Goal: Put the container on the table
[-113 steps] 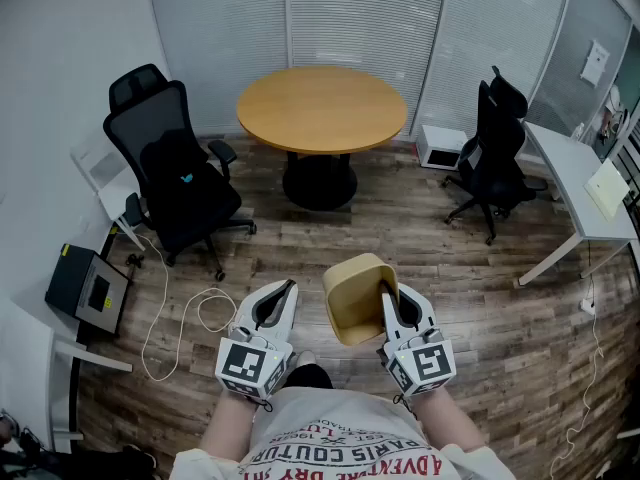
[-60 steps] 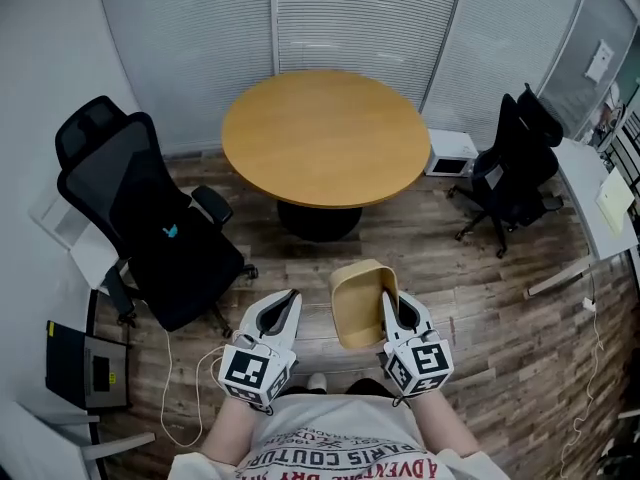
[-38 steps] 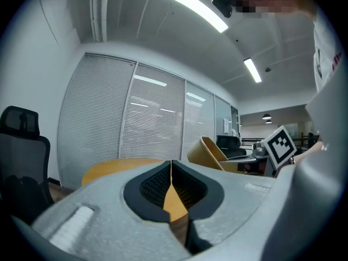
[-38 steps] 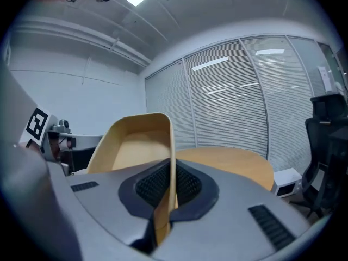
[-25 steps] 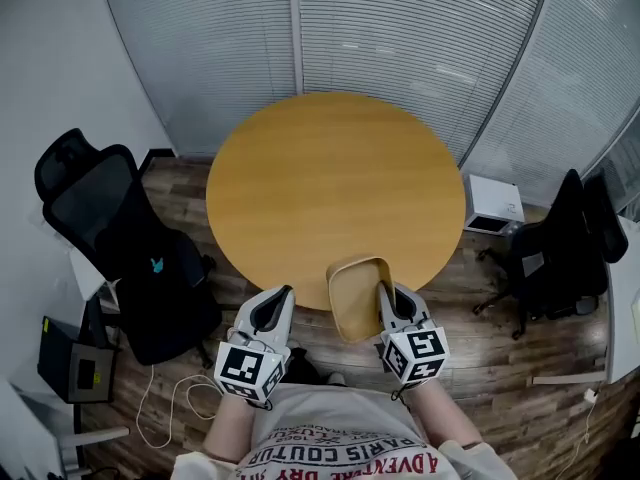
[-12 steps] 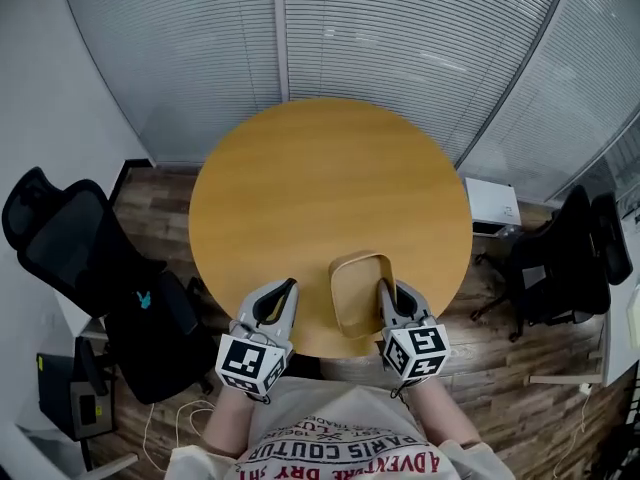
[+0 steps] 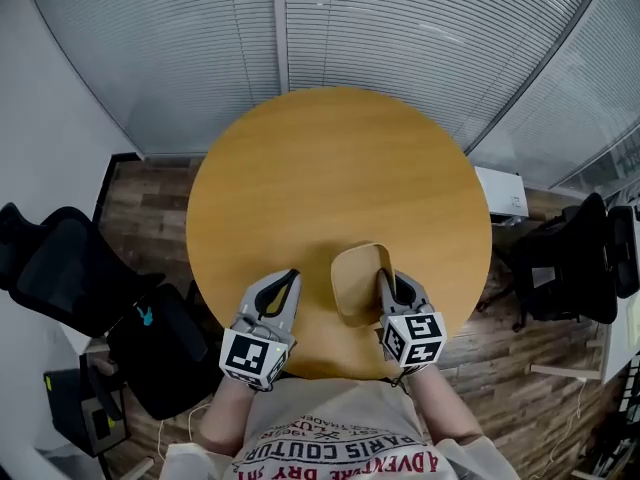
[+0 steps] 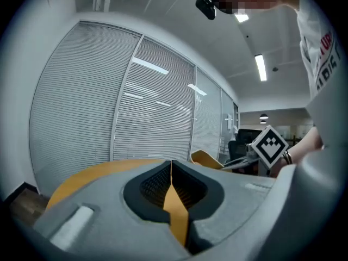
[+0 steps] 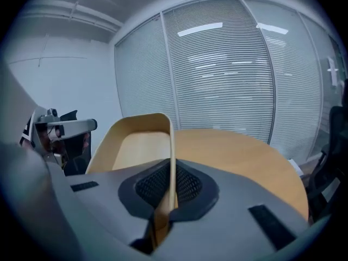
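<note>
The container (image 7: pixel 358 280) is a tan open-topped tray that hangs tilted over the near part of the round wooden table (image 7: pixel 330 168). My right gripper (image 7: pixel 383 278) is shut on the container's right wall. In the right gripper view that thin wall (image 9: pixel 169 145) runs straight between the jaws (image 9: pixel 172 173), with the table (image 9: pixel 239 151) beyond. My left gripper (image 7: pixel 290 276) is shut on nothing, a hand's width left of the container, over the table's near edge. In the left gripper view its jaws (image 8: pixel 171 170) meet, and the container's rim (image 8: pixel 205 158) shows to the right.
A black office chair (image 7: pixel 60 268) stands left of the table and another (image 7: pixel 580 263) to the right. A white box (image 7: pixel 497 192) sits on the wood floor by the blinds-covered glass wall (image 7: pixel 400 28). The person's shirt fills the bottom of the head view.
The person has walked up to the table. Both grippers and the held container have moved from over the floor to over the table's near edge, slightly lower. Neither grip has changed.
</note>
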A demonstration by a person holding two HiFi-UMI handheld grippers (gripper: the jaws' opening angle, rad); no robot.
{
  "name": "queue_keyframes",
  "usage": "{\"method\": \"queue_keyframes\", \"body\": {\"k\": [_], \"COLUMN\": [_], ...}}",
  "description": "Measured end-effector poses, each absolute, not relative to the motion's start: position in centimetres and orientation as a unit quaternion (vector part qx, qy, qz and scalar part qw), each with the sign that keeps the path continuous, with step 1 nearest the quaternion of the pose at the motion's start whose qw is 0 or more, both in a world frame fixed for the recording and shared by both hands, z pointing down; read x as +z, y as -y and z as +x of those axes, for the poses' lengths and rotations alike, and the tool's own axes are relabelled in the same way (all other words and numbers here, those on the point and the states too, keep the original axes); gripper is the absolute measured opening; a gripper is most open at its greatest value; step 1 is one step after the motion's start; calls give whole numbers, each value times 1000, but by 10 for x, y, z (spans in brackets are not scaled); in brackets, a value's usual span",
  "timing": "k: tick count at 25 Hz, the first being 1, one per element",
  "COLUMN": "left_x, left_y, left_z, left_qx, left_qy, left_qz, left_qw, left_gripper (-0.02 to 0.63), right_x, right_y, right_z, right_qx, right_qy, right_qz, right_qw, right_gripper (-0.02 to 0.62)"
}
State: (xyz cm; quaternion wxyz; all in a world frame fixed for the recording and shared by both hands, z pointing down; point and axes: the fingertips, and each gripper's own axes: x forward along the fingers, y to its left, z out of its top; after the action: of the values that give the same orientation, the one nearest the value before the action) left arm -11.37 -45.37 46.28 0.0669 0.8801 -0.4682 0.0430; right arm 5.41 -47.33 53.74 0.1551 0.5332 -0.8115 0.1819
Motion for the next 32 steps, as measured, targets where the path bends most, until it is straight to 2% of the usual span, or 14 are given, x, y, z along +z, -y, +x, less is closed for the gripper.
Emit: {"method": "queue_keyframes", "body": {"k": [19,32], "left_x": [561,579], "left_y": [509,509], "left_z": [-96,-89], "left_qx": [76,90], "left_qy": [471,477], "left_qz": [866,855], "left_qw": [148,179], "left_gripper": [14,14], "right_x": [714,740], "right_y": [545,552], "right_z": [70,69], "right_qx": [290,337], "right_qy": [762,731], "right_qz": [493,495], "right_qw": [305,327], "right_gripper": [11,25]}}
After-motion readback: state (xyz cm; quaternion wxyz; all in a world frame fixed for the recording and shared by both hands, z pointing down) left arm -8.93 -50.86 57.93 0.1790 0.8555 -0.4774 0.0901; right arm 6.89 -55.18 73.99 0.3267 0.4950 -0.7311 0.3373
